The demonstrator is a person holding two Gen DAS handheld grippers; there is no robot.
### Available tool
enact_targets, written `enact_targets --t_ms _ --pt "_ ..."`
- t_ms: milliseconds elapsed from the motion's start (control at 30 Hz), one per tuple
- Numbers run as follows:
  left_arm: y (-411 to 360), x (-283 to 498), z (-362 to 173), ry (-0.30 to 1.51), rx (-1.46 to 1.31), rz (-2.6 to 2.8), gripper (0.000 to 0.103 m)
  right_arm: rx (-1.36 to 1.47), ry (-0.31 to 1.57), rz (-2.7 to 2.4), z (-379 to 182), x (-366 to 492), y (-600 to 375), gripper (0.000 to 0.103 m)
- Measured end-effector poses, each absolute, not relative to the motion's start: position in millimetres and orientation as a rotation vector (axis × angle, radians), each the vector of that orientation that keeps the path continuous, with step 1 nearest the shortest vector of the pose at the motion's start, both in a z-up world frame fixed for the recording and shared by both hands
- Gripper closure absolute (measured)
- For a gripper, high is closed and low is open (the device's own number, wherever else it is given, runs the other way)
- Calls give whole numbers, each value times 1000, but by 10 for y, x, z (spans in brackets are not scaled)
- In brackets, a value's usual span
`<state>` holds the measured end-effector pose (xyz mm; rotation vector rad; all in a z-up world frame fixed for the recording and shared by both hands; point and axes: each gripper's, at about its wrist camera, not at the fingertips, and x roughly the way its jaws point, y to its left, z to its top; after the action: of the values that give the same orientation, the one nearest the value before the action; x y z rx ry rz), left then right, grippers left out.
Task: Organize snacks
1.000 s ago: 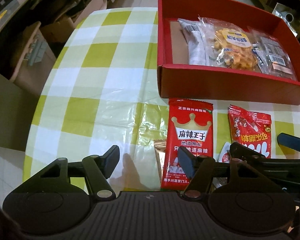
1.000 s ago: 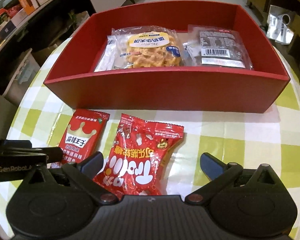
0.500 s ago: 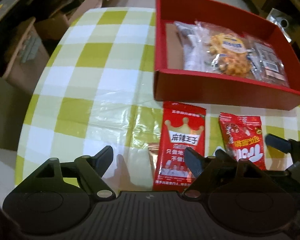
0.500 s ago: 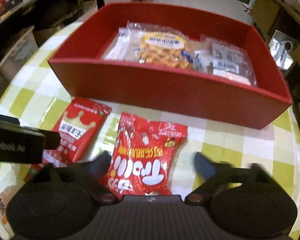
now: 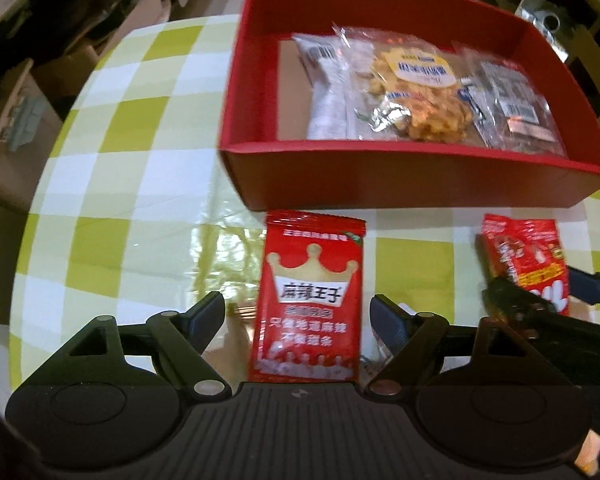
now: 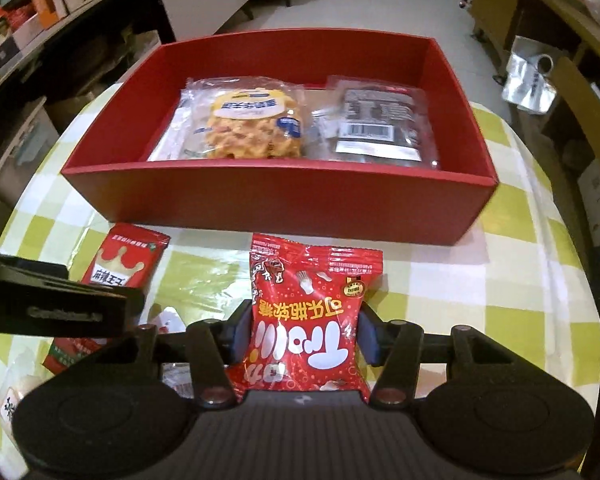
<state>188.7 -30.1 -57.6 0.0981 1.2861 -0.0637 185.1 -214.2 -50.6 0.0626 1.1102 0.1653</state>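
Note:
A red box (image 5: 380, 184) (image 6: 284, 196) on the checked table holds a yellow snack bag (image 6: 252, 124), a dark packet (image 6: 376, 124) and a white packet (image 5: 326, 92). My right gripper (image 6: 304, 336) is shut on a red candy bag (image 6: 312, 312), just in front of the box; the bag also shows in the left wrist view (image 5: 528, 260). My left gripper (image 5: 296, 316) is open, its fingers either side of a red crown packet (image 5: 312, 296) (image 6: 120, 260) lying flat on the table.
Small pale packets (image 6: 16, 396) lie at the table's near left edge. Shelves and cardboard boxes (image 5: 28, 92) stand to the left, below the table. A silver bag (image 6: 528, 80) and furniture are at the right.
My right gripper has shut on the red candy bag and raised it slightly. My left gripper has shifted right, so the crown packet is now between its open fingers.

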Motion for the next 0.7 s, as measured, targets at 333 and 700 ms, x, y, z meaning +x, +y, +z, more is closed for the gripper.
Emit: enact_targets --t_ms 333,700 --pt "-292 1925 -610 1308 63 -63 44 49 1125 181 -517 1834 -2153 42" --pt "-228 1866 -292 1246 33 -101 47 53 1093 186 -396 1834 -2149 42"
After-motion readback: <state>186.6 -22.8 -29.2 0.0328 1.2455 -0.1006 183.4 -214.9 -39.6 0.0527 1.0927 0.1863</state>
